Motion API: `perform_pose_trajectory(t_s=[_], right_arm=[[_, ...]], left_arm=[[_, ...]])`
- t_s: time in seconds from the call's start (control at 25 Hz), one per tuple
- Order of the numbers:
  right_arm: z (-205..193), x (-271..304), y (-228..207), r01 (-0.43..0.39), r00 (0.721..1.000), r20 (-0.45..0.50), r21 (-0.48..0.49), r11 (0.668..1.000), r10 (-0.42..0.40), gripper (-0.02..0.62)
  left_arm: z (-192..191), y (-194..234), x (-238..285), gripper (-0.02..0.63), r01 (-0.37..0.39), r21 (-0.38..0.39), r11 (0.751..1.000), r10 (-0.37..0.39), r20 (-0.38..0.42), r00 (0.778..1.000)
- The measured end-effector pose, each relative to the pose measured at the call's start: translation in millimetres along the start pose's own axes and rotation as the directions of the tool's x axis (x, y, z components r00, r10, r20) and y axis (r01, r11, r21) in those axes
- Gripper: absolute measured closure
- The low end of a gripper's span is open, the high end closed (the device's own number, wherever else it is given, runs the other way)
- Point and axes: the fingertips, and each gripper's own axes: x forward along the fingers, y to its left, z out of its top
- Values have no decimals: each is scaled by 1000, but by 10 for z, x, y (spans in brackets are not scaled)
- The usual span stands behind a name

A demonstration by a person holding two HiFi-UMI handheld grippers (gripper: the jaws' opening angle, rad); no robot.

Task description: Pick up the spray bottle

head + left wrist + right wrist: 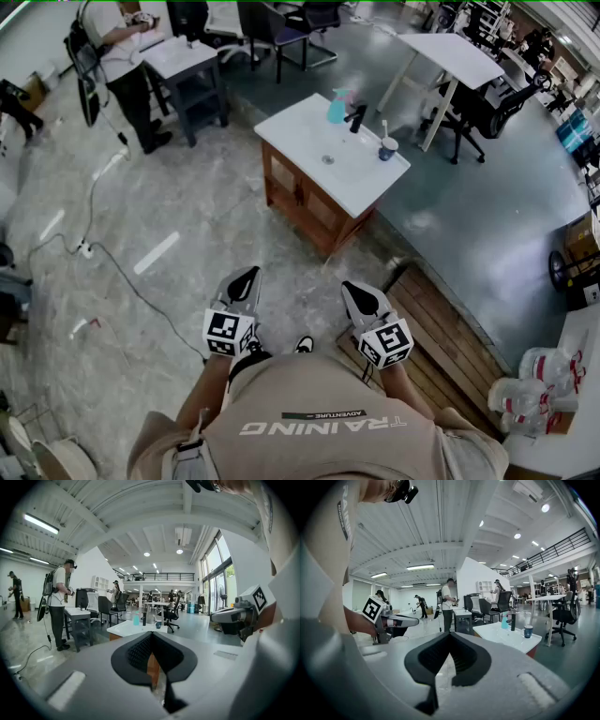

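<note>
Blue-green and small, the spray bottle (337,108) stands on the far side of a white table (300,141), just beside a black tap (356,117). A cup (388,148) stands near another corner. The bottle is well apart from both grippers.

The head view shows the left gripper (246,279) and the right gripper (354,292) side by side over the grey floor (187,187). Only this view shows the sink hole (327,159) in the table top.

The left gripper view shows its fingers (138,653) pressed together with nothing between them. The bottle is far off, just above their tips. The right gripper view shows its fingers (429,658) shut tight and empty too, with the bottle off to the right. Only the gripper views show the high white ceiling (140,517).
</note>
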Motion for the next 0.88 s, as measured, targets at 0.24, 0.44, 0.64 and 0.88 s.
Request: perform_pose_trajectory(t_s=[0.24, 0.44, 0.64, 0.88], right_arm=[[25, 217, 235, 20, 1000, 1, 8, 1000, -20, 594], [159, 487, 270, 76, 997, 24, 20, 997, -76, 594], [251, 769, 282, 128, 991, 32, 26, 991, -129, 594], [249, 1061, 426, 182, 982, 40, 43, 982, -184, 594]], left_arm=[[-34, 276, -190, 588, 11, 17, 1000, -11, -4, 1000], [4, 487, -241, 588, 49, 10, 999, -49, 1, 999], [120, 749, -196, 588, 82, 16, 996, -82, 28, 996], [136, 1132, -210, 588, 92, -19, 996, -91, 49, 995]])
